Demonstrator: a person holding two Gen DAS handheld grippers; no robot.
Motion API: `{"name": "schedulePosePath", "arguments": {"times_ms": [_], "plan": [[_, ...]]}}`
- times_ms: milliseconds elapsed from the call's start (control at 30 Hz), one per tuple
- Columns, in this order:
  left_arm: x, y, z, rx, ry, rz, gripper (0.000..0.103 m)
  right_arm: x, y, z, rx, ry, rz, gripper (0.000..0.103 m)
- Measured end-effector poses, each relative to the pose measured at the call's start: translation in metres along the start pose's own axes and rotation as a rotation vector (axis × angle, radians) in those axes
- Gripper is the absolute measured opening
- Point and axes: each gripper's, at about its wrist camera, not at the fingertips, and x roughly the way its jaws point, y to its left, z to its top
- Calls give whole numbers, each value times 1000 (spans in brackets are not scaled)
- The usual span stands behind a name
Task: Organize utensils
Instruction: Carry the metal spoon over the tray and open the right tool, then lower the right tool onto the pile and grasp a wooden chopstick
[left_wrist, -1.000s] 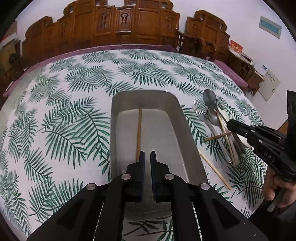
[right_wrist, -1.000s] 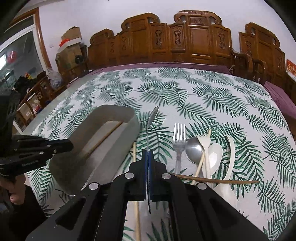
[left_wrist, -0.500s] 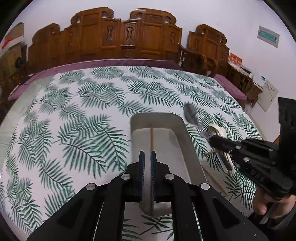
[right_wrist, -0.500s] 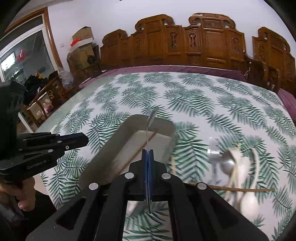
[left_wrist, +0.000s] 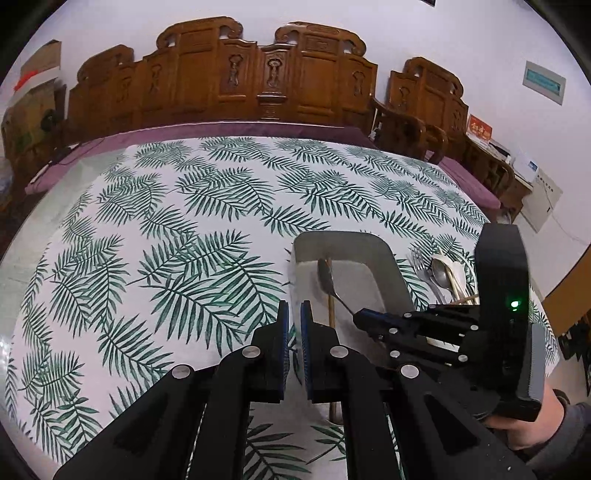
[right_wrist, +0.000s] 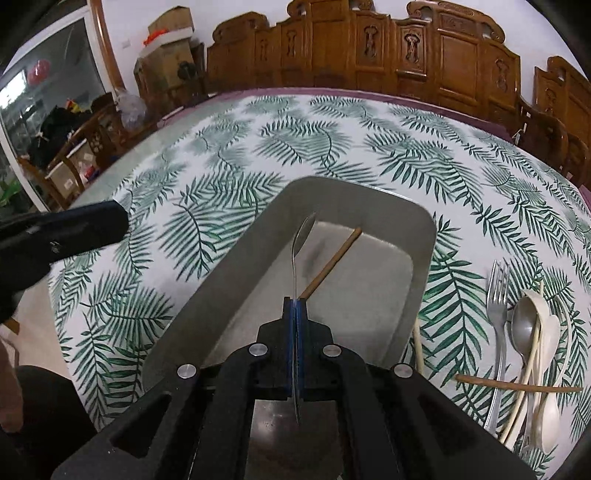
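While the spoon is pinched by its handle in the right gripper, its long axis runs forward over the tray, bowl toward the far rim, beside a chopstick. Left gripper: nearly closed, empty, near the tray's left edge.

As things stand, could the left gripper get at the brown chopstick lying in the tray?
Probably not cleanly. The left gripper is empty and beside the tray, but the right gripper hangs over it holding a spoon just above the chopstick, crowding the approach.
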Motion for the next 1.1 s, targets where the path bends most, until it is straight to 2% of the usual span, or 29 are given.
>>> {"name": "schedulePosePath", "arguments": {"times_ms": [233, 400, 533, 567, 633, 733, 833, 1033, 1100], "plan": [[2, -2, 0, 3, 6, -1, 5, 7, -2, -2, 19, 32, 18, 2], [3, -4, -1, 2, 10, -6, 5, -1, -10, -1, 33, -6, 9, 3], [4, -8, -2, 0, 9, -23, 8, -23, -24, -1, 28, -62, 9, 3], [4, -10, -2, 2, 7, -31, 12, -34, -31, -1, 31, -85, 8, 3], [4, -15, -3, 12, 4, -39, 15, -51, -45, -1, 35, -113, -2, 3], [5, -27, -4, 33, 7, -59, 16, -72, -70, -6, 47, -134, -45, 3], [8, -40, -6, 55, 13, -78, 23, -92, -98, -15, 51, -149, -102, 4], [14, -67, -10, 97, 18, -117, 35, -99, -140, -34, 53, -113, -152, 24], [15, -75, -11, 107, 18, -125, 42, -95, -150, -40, 54, -100, -160, 31]]}}
